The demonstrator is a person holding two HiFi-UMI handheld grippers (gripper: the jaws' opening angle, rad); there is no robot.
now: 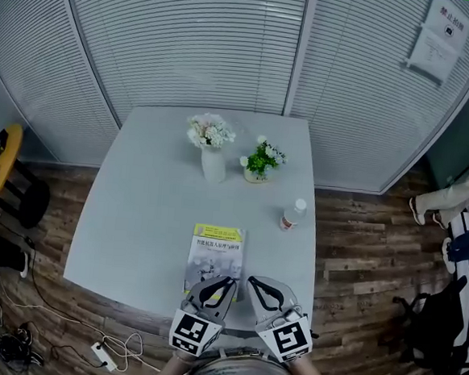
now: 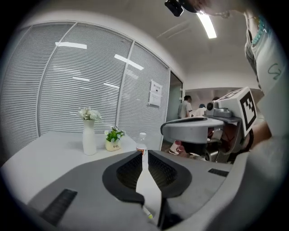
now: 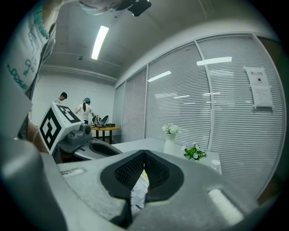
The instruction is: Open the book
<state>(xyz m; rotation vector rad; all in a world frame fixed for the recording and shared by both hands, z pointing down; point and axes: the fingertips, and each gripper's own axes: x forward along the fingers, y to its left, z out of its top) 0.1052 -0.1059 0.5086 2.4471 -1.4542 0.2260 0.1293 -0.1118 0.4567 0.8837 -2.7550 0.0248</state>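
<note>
A closed book (image 1: 217,250) with a yellow-green band across its cover lies on the pale table (image 1: 144,200), close to the front edge. My left gripper (image 1: 229,282) hovers over the book's near right corner. Its jaws (image 2: 144,155) stand a narrow slit apart, and only the table shows through. My right gripper (image 1: 253,280) hangs just right of the book, its tips (image 3: 144,153) meeting with nothing held. In the right gripper view a strip of the book (image 3: 139,191) shows below the joined tips. Neither gripper touches the book.
At the table's far side stand a white vase of flowers (image 1: 211,152), a small potted plant (image 1: 259,162) and, nearer the right edge, a plastic bottle (image 1: 291,215). Slatted blinds wall off the back. Cables and a power strip (image 1: 104,354) lie on the floor at left.
</note>
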